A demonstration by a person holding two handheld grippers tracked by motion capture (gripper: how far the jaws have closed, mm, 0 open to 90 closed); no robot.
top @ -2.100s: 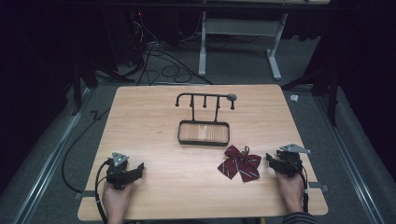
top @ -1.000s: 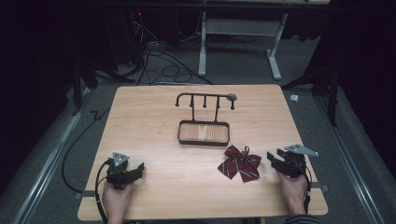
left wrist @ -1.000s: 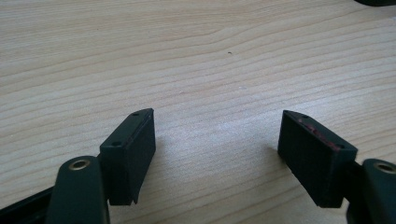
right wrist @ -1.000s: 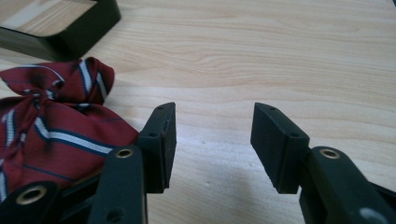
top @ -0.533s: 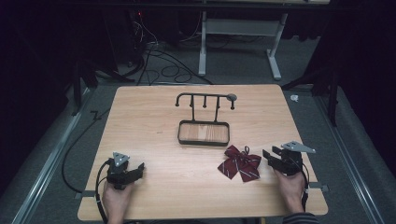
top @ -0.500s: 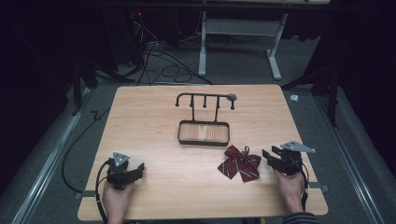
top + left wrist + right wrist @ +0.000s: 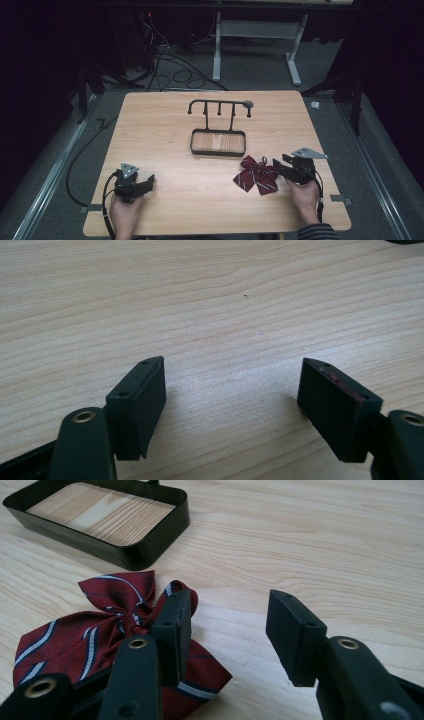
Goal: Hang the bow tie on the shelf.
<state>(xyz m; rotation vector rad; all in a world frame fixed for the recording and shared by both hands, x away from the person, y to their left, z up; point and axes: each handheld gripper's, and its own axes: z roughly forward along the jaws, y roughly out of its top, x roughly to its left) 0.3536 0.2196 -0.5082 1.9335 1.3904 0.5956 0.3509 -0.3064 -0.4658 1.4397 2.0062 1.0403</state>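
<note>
dark red bow tie [image 7: 257,175], white-striped, knotted

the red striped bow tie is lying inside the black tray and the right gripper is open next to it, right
Not quite. The bow tie lies on the bare table, in front of the black tray and apart from it, not inside; the tray holds nothing. The high view shows this, and the right gripper view agrees. The rest stands: the right gripper is open beside the bow tie.
</note>
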